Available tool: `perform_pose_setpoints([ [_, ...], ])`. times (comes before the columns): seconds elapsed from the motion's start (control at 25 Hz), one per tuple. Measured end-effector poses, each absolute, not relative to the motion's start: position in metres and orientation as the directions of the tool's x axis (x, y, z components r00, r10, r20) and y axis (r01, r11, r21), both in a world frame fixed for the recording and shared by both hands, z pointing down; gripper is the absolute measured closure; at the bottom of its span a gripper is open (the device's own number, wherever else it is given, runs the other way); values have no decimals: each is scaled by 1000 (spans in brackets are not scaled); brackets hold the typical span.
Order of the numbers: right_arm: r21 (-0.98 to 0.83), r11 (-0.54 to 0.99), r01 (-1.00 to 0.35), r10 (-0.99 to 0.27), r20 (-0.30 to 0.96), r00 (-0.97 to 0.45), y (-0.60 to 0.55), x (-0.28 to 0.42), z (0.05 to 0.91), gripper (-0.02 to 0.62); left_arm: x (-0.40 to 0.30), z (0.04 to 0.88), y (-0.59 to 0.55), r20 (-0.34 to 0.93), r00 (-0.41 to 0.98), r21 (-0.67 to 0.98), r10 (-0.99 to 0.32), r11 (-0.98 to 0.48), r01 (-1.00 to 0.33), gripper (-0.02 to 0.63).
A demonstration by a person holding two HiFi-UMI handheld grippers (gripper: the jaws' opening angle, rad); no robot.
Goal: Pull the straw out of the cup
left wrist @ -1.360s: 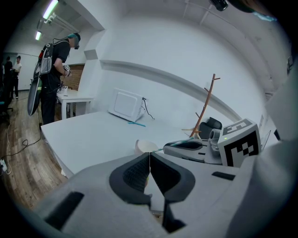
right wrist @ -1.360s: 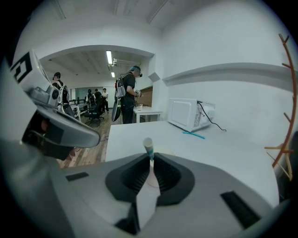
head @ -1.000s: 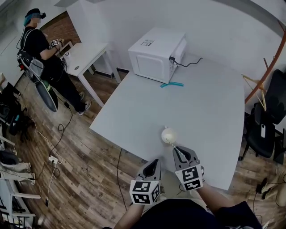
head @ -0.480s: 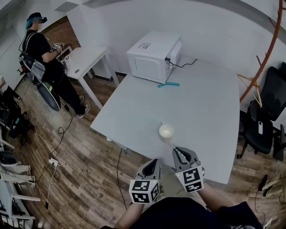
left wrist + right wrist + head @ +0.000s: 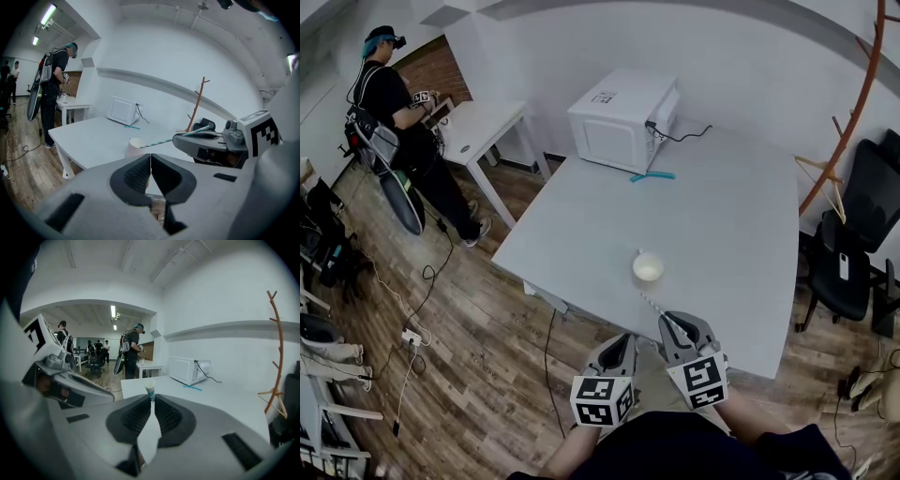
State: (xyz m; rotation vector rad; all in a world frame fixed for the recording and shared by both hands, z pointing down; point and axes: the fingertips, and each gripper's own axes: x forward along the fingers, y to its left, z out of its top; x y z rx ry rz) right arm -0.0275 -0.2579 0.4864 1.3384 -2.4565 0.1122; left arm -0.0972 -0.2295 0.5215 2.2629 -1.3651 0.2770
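A white paper cup stands upright on the grey table near its front edge. My right gripper is shut on one end of a striped straw. The straw slants up from the jaws toward the cup, and its free tip hangs just short of the cup, outside it. In the right gripper view the straw's end pokes up between the closed pads. My left gripper hangs beside the right one, off the table's front edge, shut with nothing in it. From the left gripper view the straw points at the cup.
A white microwave with a black cable sits at the table's far side, a teal object lying before it. A person stands at a small white table far left. A black chair and a wooden coat stand are at the right.
My right gripper has drawn back toward me and risen with the straw, whose tip has left the cup. The cup stays on the table. The left gripper drew back a little.
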Motion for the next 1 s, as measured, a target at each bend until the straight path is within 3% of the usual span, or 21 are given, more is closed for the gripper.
perform_pose_setpoints([
  [1.0, 94, 582, -808, -785, 323, -528, -242, -38, 482, 552, -100, 515, -221, 391, 475, 284, -789, -387, -877, 589],
])
